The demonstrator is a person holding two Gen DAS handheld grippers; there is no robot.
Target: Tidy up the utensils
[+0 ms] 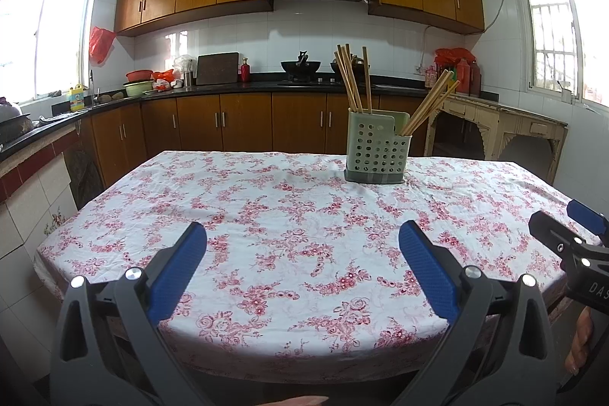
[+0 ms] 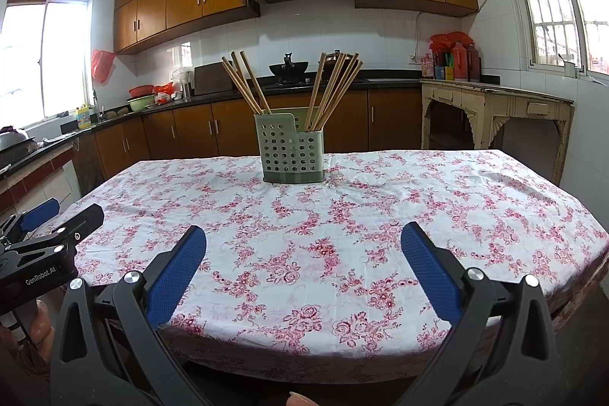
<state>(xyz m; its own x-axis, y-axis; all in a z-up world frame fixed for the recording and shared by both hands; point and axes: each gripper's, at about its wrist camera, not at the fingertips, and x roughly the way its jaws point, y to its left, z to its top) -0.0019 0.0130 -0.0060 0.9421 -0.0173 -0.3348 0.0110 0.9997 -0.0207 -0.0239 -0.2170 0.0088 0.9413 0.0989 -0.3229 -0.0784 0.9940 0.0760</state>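
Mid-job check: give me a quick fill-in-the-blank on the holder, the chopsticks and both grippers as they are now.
1. The chopsticks stand in a green perforated ____.
2. The holder rests on a ____-patterned tablecloth.
3. The jaws of the left hand-held gripper and right hand-held gripper are both ____.
4. The chopsticks sit in ____ separate bunches.

Missing words: holder; floral; open; two

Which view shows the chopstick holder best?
The right wrist view: the chopstick holder sits near centre with both chopstick bundles fanned apart. The left wrist view shows the same holder off to the right, its bundles closer together.
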